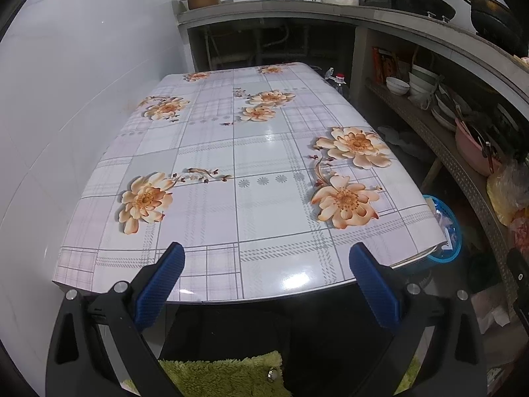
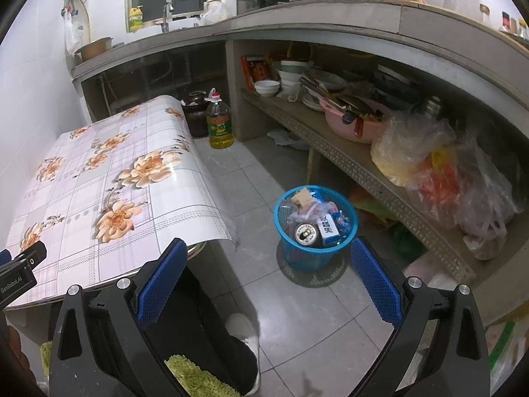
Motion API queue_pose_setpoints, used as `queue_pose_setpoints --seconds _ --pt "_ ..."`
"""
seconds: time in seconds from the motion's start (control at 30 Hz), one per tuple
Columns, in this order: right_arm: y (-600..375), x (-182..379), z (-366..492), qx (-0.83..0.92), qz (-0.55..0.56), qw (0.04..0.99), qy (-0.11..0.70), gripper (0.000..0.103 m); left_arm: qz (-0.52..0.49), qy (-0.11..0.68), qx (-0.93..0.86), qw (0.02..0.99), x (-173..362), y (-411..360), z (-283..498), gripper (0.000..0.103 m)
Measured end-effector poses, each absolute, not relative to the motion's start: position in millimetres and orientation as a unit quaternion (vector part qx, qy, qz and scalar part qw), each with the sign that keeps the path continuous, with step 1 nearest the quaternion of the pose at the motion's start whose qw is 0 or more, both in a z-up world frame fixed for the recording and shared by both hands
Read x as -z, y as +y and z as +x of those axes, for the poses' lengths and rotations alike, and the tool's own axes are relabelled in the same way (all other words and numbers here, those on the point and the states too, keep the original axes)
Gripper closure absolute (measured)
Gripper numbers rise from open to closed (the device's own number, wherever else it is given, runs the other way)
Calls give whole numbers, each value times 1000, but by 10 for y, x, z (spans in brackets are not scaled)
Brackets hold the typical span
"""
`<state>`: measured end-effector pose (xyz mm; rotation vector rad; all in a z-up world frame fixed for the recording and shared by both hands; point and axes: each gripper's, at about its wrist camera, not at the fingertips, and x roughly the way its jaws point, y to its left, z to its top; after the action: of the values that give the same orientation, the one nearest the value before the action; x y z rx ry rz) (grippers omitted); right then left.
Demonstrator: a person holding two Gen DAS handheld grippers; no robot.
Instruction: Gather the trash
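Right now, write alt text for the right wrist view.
A blue bin full of trash, a can on top, stands on the tiled floor beyond the open right gripper. A floral table is at left, cluttered shelves at right.

A lived-in home kitchen, plain and busy.

There's the concrete counter (image 2: 317, 23) with a sink tap (image 2: 167, 11) and yellow dish soap (image 2: 135, 18), black woks (image 1: 426, 3) up top, bowls (image 2: 267, 87) stacked on the open shelf below, a cooking oil jug (image 2: 219, 122) on the tiled floor (image 2: 297, 324), and a flowered tablecloth (image 1: 238, 178).
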<state>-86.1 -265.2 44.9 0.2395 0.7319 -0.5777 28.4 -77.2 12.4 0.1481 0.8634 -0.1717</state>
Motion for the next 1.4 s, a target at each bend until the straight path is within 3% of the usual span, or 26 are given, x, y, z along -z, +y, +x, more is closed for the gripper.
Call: queue_pose_setpoints --seconds 1.4 --pt "-2677 -443 -919 282 120 885 351 8 84 423 98 897 -111 -907 244 5"
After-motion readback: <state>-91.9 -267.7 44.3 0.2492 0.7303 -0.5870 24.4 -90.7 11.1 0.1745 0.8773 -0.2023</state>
